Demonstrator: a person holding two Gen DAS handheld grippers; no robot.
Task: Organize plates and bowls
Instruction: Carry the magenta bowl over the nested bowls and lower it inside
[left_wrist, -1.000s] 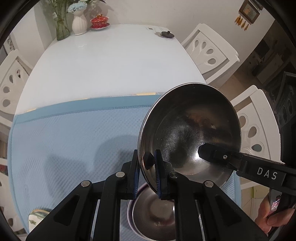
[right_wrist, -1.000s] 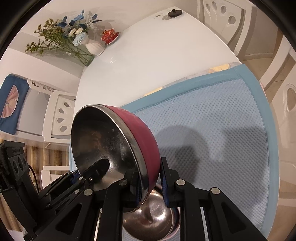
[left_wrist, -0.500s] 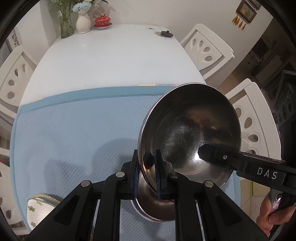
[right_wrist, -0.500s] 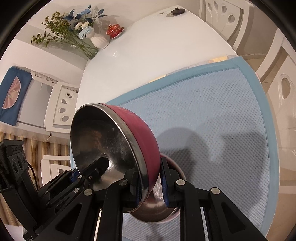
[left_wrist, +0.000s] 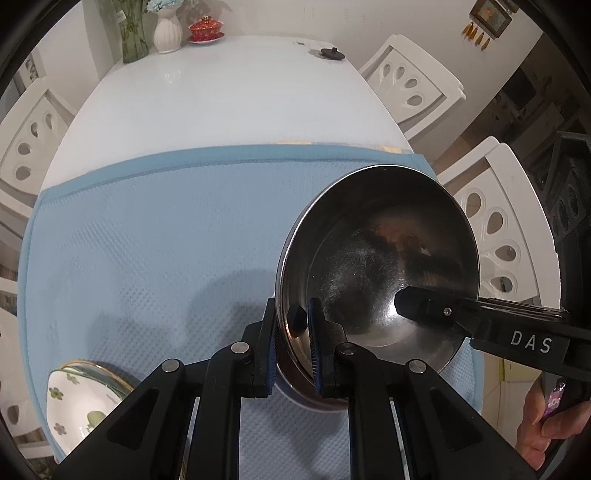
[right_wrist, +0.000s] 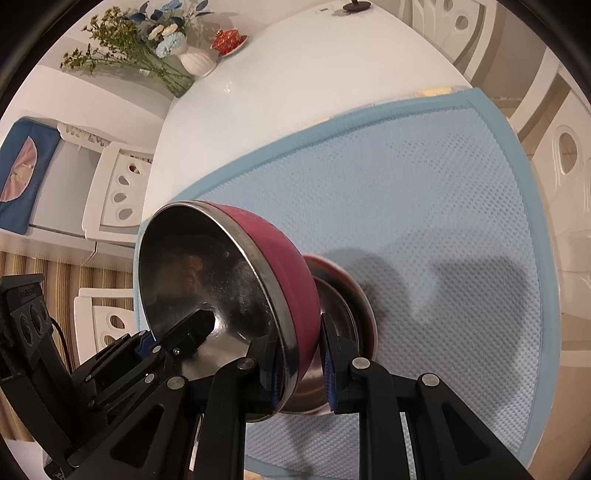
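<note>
Right now, 2 grippers hold 1 bowl together. The bowl (left_wrist: 376, 258) is shiny metal inside and dark pink outside (right_wrist: 280, 258). It is tipped up on its side, up off the blue mat (left_wrist: 147, 240).

The left gripper (left_wrist: 293, 347) pinches the bowl's rim. Its jaws are narrow, with 1 finger inside the bowl and 1 finger outside. The right gripper (right_wrist: 301, 354) pinches the rim at another spot in the same way, with its jaws narrow too. From the left camera, the right gripper's black finger (left_wrist: 424, 306) reaches into the bowl, and white letters on it say DAS. A hand (left_wrist: 554, 428) holds that gripper at the bottom right corner.

A second bowl (right_wrist: 343, 306) sits on the mat just under the tipped bowl. It is metal inside with a pink rim, and the tipped bowl hides most of it. I cannot tell if the 2 bowls touch.

A white plate with green flowers (left_wrist: 81, 398) lies on the mat near the left gripper, well apart from the bowls.

The mat covers the near half of a white table (left_wrist: 221, 96). At the far end stand a white vase (left_wrist: 168, 31), a glass vase with green stems (left_wrist: 133, 37) and a red cup with a lid (left_wrist: 206, 27). White chairs (left_wrist: 413, 81) stand around the table.
</note>
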